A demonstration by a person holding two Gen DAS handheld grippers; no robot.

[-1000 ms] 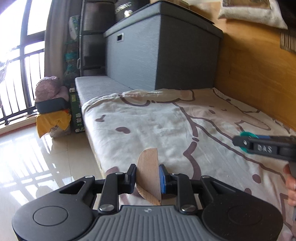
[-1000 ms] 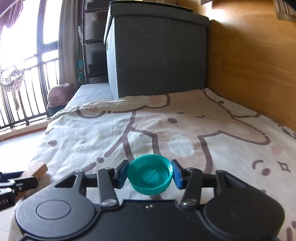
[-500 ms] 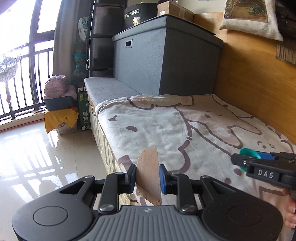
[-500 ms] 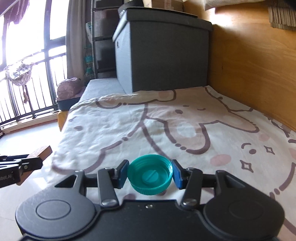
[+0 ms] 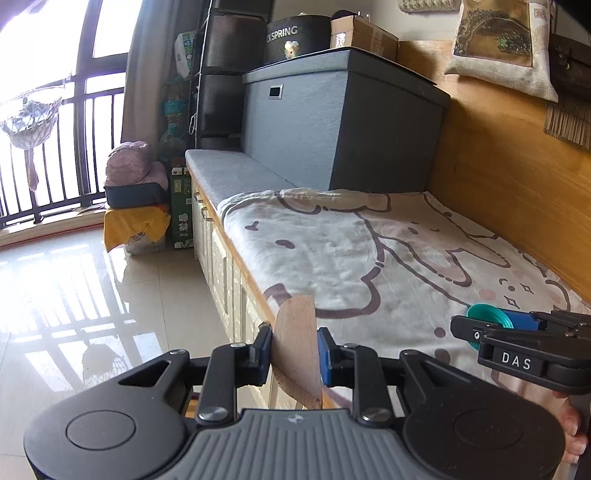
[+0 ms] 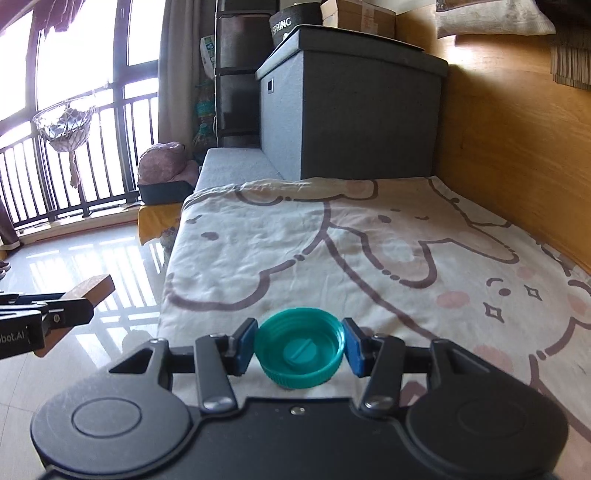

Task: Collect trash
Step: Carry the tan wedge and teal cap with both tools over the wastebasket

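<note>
My left gripper (image 5: 295, 349) is shut on a flat wooden piece (image 5: 297, 347) with a rounded top, held on edge above the bed's near side. My right gripper (image 6: 299, 349) is shut on a teal plastic bottle cap (image 6: 299, 350), open side up, over the patterned bedsheet (image 6: 369, 240). In the left wrist view the right gripper (image 5: 517, 332) shows at the right edge with the teal cap (image 5: 487, 315) between its pads and a person's hand below it. The right wrist view has the left gripper (image 6: 40, 325) at its left edge, holding the wooden piece (image 6: 86, 291) over the floor.
A large grey storage box (image 5: 343, 129) stands at the bed's far end, with a black round box (image 5: 297, 38) and a cardboard box (image 5: 364, 35) on top. A wooden wall panel (image 5: 509, 177) runs along the right. Shiny tiled floor (image 5: 74, 295) lies left, with bundles (image 5: 133, 195) near the balcony railing.
Both grippers have drawn back and risen from the bed, still holding their items. More of the floor and the bed's side edge shows now.
</note>
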